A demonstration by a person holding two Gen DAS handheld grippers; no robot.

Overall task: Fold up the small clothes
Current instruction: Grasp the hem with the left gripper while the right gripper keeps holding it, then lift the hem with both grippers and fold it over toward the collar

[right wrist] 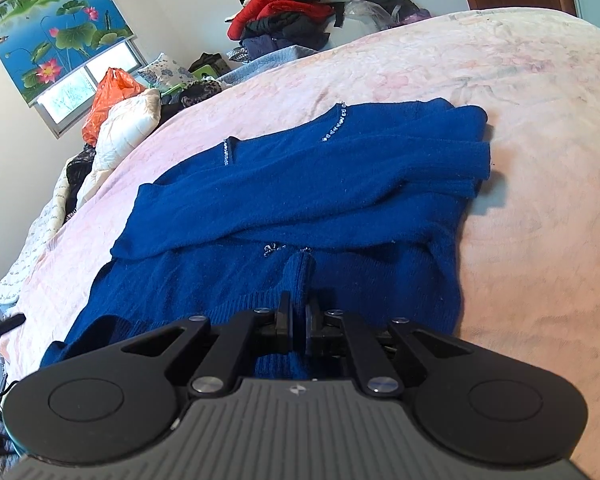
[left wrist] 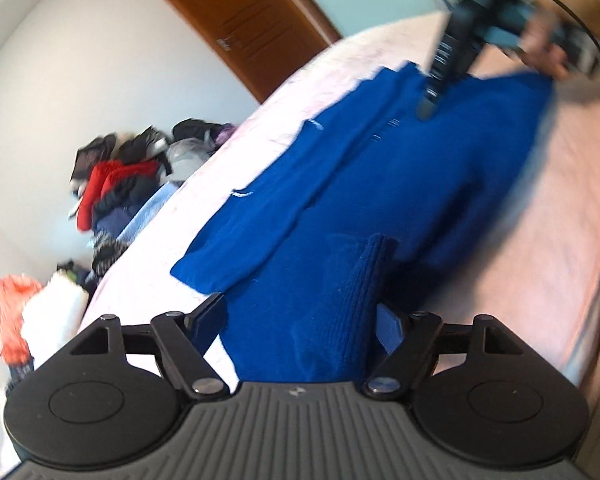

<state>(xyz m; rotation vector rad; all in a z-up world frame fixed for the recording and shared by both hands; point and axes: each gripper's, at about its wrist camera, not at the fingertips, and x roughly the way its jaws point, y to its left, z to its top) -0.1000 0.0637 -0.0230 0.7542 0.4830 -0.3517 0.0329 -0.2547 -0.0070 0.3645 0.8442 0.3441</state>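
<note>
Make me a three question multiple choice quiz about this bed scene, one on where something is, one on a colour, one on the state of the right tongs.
1. Where does the blue sweater lie?
A. on the pink bedspread
B. on the floor
C. on top of the clothes pile

2. What colour is the plastic bag near the window?
A. green
B. orange
C. black

3. How do the right tongs stand?
A. wide open above the bed
B. shut on nothing
C. shut on a ridge of the sweater

Answers:
1 A, the right wrist view shows the sweater spread flat on the bedspread.
2 B, the bag beside the white pillow is bright orange.
3 C, a blue knit fold is pinched between the narrow jaws.
</note>
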